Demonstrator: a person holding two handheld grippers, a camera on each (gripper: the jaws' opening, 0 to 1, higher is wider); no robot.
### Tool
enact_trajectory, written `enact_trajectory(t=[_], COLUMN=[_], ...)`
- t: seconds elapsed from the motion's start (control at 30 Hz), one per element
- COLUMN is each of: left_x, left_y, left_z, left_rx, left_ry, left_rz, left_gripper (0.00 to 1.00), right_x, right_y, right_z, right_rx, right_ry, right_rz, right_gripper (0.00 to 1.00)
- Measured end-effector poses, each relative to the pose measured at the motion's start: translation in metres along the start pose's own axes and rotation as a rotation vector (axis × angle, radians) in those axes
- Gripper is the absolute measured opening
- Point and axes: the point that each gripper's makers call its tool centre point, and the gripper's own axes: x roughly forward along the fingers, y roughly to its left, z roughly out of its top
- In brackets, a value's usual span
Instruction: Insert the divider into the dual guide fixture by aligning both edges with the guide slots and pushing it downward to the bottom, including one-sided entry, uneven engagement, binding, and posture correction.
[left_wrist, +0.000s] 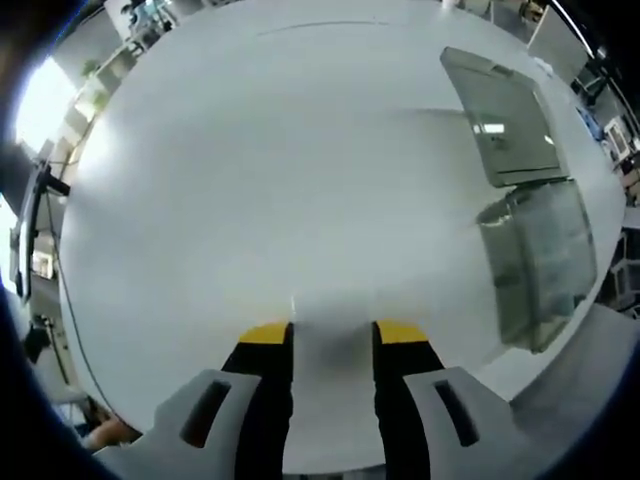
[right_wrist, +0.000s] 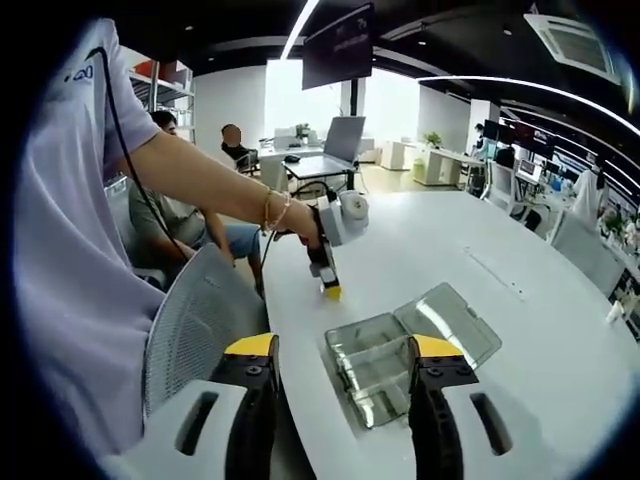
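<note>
Divider (right_wrist: 448, 318) lies flat beside clear fixture (right_wrist: 375, 368) — no legible labels.

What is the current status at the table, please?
Both tongs open, empty: left tongs over bare white table, right tongs hovering above clear fixture box. Clear lid panel lying beside it. Nothing blocking.
</note>
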Motion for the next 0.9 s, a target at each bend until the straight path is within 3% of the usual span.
enact_trajectory(t=[0.9], left_x=[-0.0085], left_y=[0.0006], left_z=[0.0087], left_rx=[0.023], left_ry=[-0.070], left_rz=[-0.006], left_gripper=[0.29], right_x=[0.0050], right_y=[-0.0077], right_z=[0.0047], right_rx=[0.007], right_ry=[0.008], right_rz=[0.004], right_gripper=[0.47])
